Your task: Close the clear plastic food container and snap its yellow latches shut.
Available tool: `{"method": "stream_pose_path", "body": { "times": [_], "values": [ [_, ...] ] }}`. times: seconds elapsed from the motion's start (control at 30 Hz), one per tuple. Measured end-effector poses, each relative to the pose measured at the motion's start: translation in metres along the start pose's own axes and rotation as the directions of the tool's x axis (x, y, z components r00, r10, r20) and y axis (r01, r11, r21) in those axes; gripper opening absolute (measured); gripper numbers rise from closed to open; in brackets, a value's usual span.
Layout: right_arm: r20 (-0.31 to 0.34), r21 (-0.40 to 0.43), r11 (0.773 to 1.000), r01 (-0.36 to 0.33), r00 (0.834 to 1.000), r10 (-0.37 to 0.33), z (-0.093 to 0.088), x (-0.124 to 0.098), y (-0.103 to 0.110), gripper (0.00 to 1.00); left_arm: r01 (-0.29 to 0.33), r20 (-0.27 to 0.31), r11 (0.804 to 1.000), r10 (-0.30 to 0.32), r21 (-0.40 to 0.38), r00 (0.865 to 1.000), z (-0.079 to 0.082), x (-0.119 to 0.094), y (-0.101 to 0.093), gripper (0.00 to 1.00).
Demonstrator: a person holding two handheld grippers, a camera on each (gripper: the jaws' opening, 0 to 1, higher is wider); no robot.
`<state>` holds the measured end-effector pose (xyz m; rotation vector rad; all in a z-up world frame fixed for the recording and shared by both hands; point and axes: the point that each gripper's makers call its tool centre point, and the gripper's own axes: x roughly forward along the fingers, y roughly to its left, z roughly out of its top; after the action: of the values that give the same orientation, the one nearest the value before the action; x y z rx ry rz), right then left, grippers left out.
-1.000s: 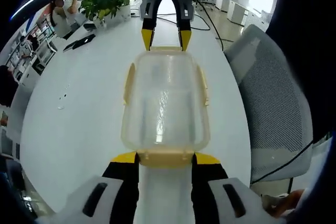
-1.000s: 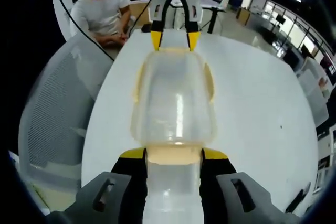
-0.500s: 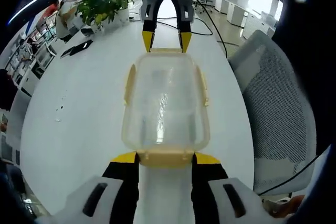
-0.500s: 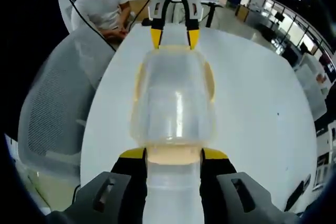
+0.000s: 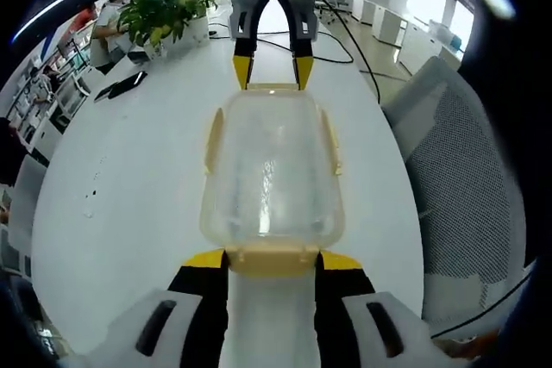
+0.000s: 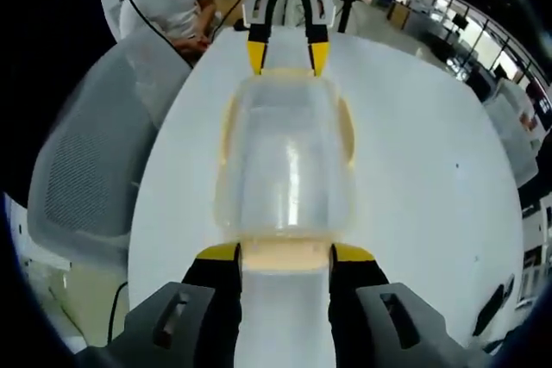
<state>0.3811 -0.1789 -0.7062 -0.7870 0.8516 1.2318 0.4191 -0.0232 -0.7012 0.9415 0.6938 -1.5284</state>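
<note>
The clear plastic container (image 5: 270,170) with its lid on sits lengthwise between my two grippers over the white table (image 5: 121,187). Yellow latches (image 5: 210,140) run along its long sides. My left gripper (image 5: 272,258) is shut on the yellow end latch nearest its camera. My right gripper (image 5: 269,73) grips the far end. In the right gripper view, the same container (image 6: 285,170) stretches from my right gripper (image 6: 286,253), shut on its near yellow end latch, to my left gripper (image 6: 287,58) at the far end.
A grey mesh office chair (image 5: 470,178) stands beside the table edge, also visible as the chair (image 6: 86,170) in the right gripper view. A potted plant (image 5: 164,6) and dark flat items (image 5: 129,82) lie at the far side. A seated person (image 6: 172,6) is beyond the table (image 6: 431,170).
Both views have drifted slightly over the table and room. The container stays fixed between the two grippers, and neither grip has changed.
</note>
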Motion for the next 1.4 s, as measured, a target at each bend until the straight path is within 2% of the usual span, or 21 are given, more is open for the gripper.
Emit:
{"method": "stream_pose_path", "body": {
  "times": [0.6,0.87,1.4],
  "values": [
    [-0.051,-0.006,1.000,-0.017,0.999,0.017,-0.026,0.001,0.000,0.36,0.005,0.012,1.000,-0.005,-0.002,1.000,0.012,0.022,0.000,0.33],
    [-0.052,-0.012,1.000,-0.019,0.998,0.018,-0.025,0.003,-0.002,0.36,0.008,-0.003,1.000,-0.008,-0.009,1.000,0.008,0.025,0.000,0.33],
    [-0.068,-0.010,0.999,-0.042,0.997,0.041,-0.027,0.003,0.002,0.37,0.026,0.007,0.999,-0.026,-0.023,1.000,0.008,0.026,-0.003,0.33]
  ]
}}
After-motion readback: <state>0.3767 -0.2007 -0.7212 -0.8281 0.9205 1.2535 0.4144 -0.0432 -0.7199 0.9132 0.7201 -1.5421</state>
